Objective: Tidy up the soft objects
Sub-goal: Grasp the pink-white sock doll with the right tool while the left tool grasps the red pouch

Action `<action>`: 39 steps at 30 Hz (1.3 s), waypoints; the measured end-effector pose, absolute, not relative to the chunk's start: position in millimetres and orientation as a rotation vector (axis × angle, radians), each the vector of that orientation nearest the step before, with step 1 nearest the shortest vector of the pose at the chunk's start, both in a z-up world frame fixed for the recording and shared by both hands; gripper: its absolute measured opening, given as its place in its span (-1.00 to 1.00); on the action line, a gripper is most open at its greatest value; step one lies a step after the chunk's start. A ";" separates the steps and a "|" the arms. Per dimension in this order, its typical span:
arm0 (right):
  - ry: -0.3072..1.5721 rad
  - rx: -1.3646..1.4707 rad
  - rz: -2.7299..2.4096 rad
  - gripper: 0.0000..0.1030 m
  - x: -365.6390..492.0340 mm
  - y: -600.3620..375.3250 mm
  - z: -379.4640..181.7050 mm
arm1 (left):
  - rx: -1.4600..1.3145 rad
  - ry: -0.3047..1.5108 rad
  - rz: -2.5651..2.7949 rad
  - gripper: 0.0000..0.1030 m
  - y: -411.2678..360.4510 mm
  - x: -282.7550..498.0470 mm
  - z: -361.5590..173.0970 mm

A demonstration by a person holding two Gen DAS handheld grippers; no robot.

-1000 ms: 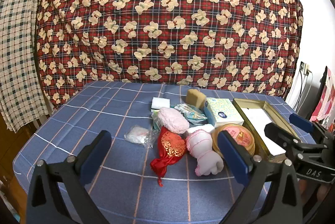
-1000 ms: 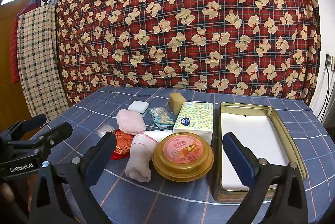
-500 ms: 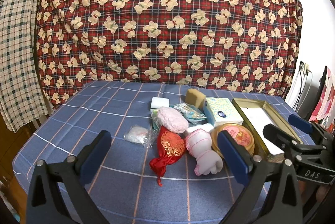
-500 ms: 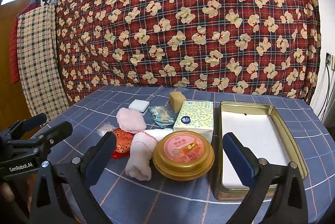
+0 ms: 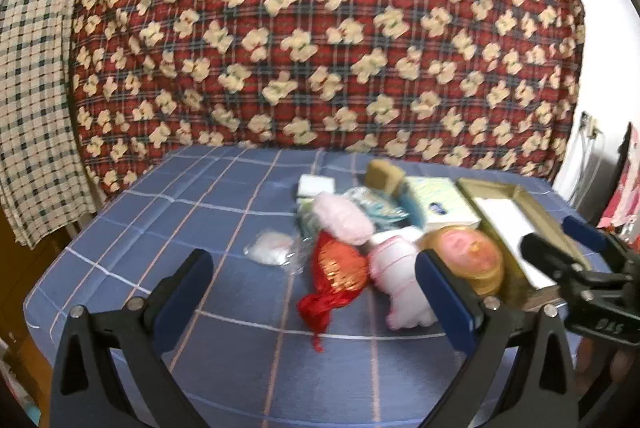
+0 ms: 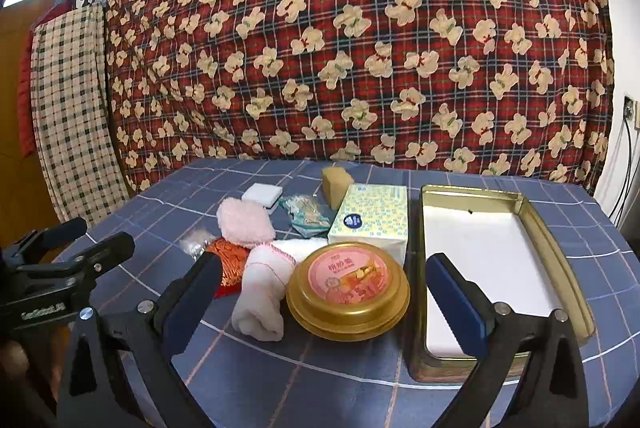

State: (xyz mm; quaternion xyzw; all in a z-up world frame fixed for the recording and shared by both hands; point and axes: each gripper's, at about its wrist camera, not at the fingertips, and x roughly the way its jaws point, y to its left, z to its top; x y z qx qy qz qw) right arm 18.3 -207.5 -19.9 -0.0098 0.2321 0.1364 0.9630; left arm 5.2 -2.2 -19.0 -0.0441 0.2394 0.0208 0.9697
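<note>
Here, left gripper (image 5: 314,294) and right gripper (image 6: 324,296) both spread wide, holding nothing, above the near table (image 6: 280,380). Just beyond: rolled white sock (image 6: 264,292), long axis near-to-far, touching round gold tin (image 6: 348,294), lid on. Right: open rectangular tin (image 6: 560,260), white-lined, nothing inside.

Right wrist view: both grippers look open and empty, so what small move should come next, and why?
Probably ease the right gripper forward and slightly left to straddle the rolled white-and-pink cloth. It is the nearest soft item, lying beside the round gold tin, and the open rectangular gold tin has nothing in it yet. The left gripper is also open.
</note>
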 end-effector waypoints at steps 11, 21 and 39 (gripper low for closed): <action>0.493 -0.128 0.380 0.93 39.9 -176.8 -52.5 | -0.107 0.614 0.059 0.87 17.8 40.8 -75.2; 0.572 -0.204 0.419 0.53 72.2 -148.8 -75.2 | -0.107 0.662 0.045 0.64 26.4 68.5 -89.2; 0.714 -0.421 0.447 -0.31 107.3 -102.1 -105.5 | -0.117 0.694 -0.004 0.64 39.5 97.3 -89.9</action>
